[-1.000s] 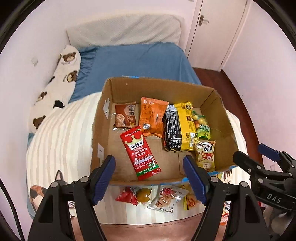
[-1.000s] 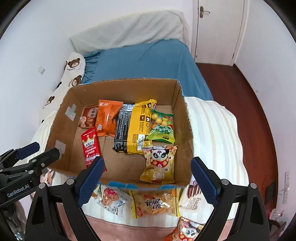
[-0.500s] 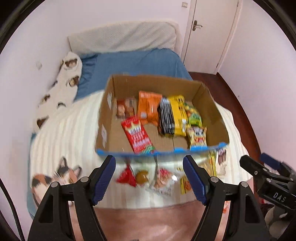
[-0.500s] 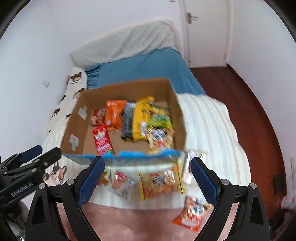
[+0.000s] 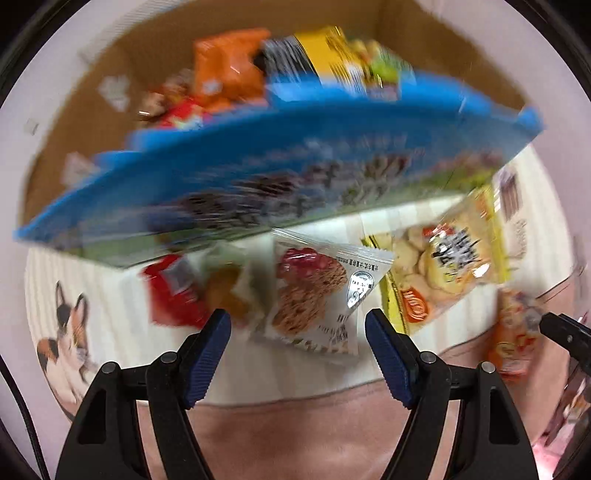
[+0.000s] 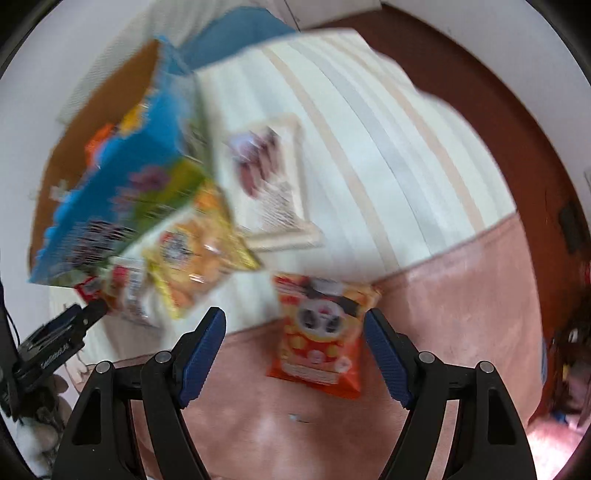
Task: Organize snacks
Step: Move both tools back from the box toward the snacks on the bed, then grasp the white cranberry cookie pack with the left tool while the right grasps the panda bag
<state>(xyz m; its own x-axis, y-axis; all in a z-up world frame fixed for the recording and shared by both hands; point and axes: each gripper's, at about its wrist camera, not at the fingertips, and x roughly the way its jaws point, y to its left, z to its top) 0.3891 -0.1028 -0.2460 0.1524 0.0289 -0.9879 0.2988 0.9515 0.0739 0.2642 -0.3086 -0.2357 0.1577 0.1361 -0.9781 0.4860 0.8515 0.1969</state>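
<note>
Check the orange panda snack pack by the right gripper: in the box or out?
Out. The orange panda snack pack lies flat on the pink blanket, apart from the cardboard box, ahead of the closing, empty right gripper.

I have both grippers aimed steeply down, the left gripper (image 5: pixel 297 341) with its blue pads (image 5: pixel 207 360) spread apart and nothing pinched, the right gripper (image 6: pixel 294 338) closing its jaws, pads (image 6: pixel 388 360) not yet pressing anything.

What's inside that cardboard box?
Inside the cardboard box, blurred snack packets show: an orange packet, a yellow one and a red one. The box's blue front wall covers whatever lies lower down.
</note>
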